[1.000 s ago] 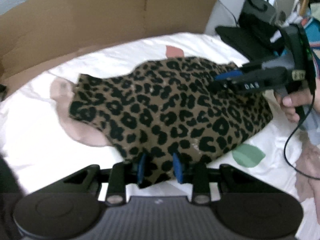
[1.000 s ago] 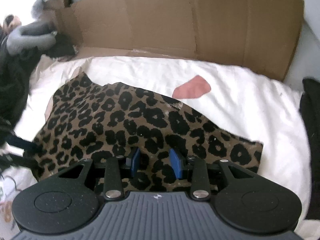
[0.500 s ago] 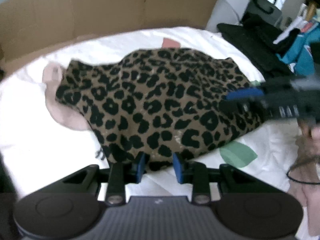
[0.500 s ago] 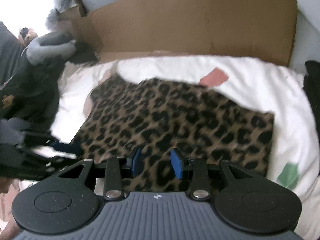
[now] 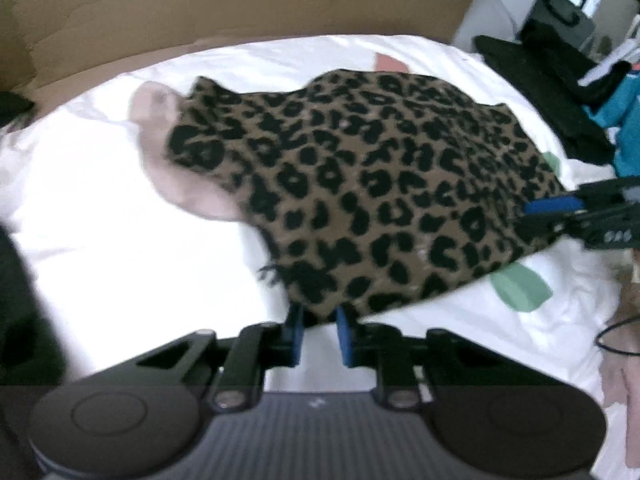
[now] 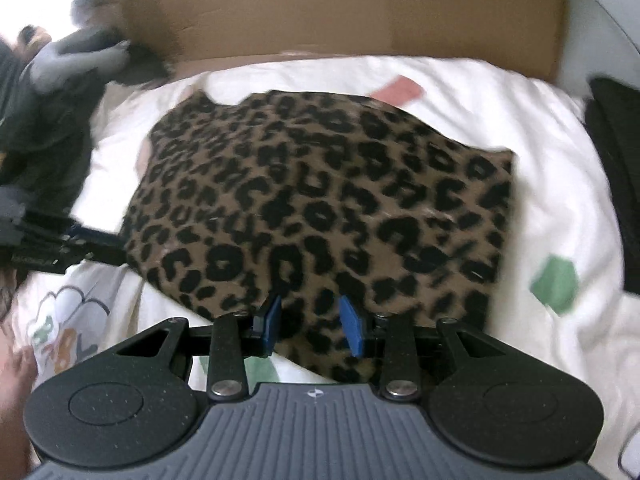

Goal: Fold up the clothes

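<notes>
A leopard-print garment (image 5: 380,200) (image 6: 320,208) lies spread on the white bed sheet (image 5: 120,248). Something pink (image 5: 160,152) peeks out under its far-left end. My left gripper (image 5: 320,332) is low at the garment's near corner. Its jaws are closing, the corner lies between the blue pads, and I see no clear pinch. In the right wrist view the left gripper (image 6: 96,244) sits at the garment's left edge. My right gripper (image 6: 312,320) stands open over the garment's near edge with flat cloth between the pads. In the left wrist view the right gripper (image 5: 552,212) is at the garment's right edge.
A cardboard sheet (image 5: 240,12) (image 6: 360,12) stands along the back of the bed. Dark clothes (image 5: 552,92) and a teal item (image 5: 628,128) lie at the right. Dark and grey clothing (image 6: 60,92) is piled at the left. The sheet carries pink (image 6: 400,90) and green (image 6: 556,284) patches.
My left gripper has sunk to the garment's near corner and its jaws have narrowed. The right gripper has slid from the garment's middle to its right edge.
</notes>
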`<action>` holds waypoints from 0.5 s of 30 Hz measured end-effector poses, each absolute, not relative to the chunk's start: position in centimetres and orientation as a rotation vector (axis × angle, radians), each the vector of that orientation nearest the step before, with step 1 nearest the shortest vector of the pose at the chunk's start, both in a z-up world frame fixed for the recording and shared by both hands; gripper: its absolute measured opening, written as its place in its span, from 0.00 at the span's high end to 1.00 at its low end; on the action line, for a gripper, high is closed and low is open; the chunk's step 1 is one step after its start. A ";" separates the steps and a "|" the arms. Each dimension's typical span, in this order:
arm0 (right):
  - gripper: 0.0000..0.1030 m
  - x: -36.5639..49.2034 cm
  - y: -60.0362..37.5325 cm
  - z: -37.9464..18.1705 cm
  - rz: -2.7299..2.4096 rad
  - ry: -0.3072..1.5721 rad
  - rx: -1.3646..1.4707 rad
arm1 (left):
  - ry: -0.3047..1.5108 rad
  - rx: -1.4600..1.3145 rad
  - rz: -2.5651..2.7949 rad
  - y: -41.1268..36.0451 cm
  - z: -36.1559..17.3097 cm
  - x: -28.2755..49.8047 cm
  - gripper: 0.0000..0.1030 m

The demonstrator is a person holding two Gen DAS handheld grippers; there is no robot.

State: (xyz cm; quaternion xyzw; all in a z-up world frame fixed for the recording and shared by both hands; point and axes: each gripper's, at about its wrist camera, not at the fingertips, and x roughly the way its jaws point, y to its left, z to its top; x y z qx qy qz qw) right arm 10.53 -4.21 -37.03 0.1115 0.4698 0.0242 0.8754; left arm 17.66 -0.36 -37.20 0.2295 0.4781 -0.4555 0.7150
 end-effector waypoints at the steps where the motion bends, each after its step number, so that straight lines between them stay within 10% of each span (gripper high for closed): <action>1: 0.63 10.4 -4.8 -36.8 0.030 0.984 0.252 | 1.065 0.497 -0.994 -0.1 -37.0 17.9 0.78; 15: 0.61 5.3 -11.0 -36.8 -0.118 1.021 0.580 | 1.163 0.288 -0.934 0.7 -37.0 20.2 0.60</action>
